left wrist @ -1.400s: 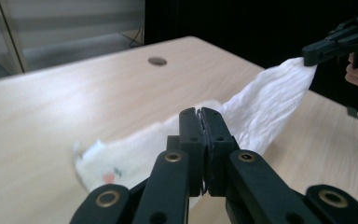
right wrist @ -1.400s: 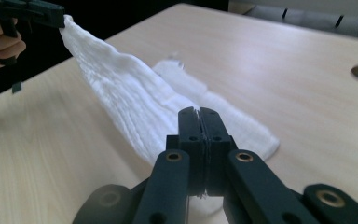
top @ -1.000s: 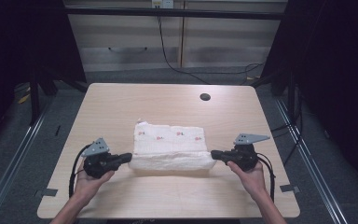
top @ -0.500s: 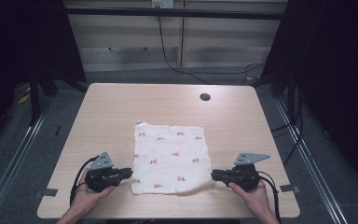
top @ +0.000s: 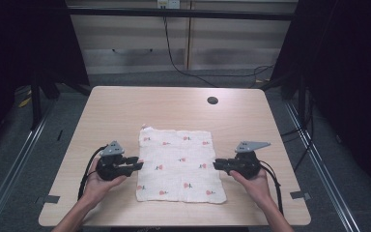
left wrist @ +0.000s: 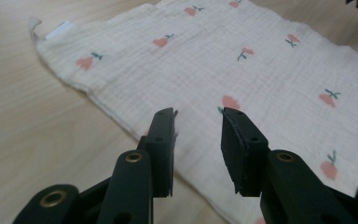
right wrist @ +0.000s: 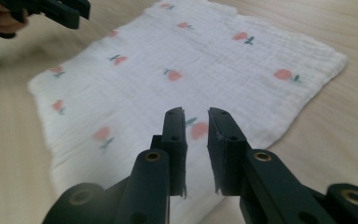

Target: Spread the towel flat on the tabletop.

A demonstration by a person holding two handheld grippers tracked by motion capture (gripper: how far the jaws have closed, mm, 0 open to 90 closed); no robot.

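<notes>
- High view: I look forward and down from above the near edge, taking in the whole table [top: 125, 111].
- Left gripper view: I look close and low along the jaws across the cloth [left wrist: 242, 60].
- Right gripper view: equally close, facing the opposite way; both share the cloth [right wrist: 205, 56].

You stand at a laboratory recording station. A plain wooden tabletop [top: 125, 111] with a cable hole [top: 212, 100] near its far right corner sits between metal floor rails [top: 9, 179]. Black curtains [top: 348, 72] flank both sides, and a cable [top: 174, 58] hangs down the panelled back wall [top: 125, 48] to the grey floor [top: 328, 145].
</notes>
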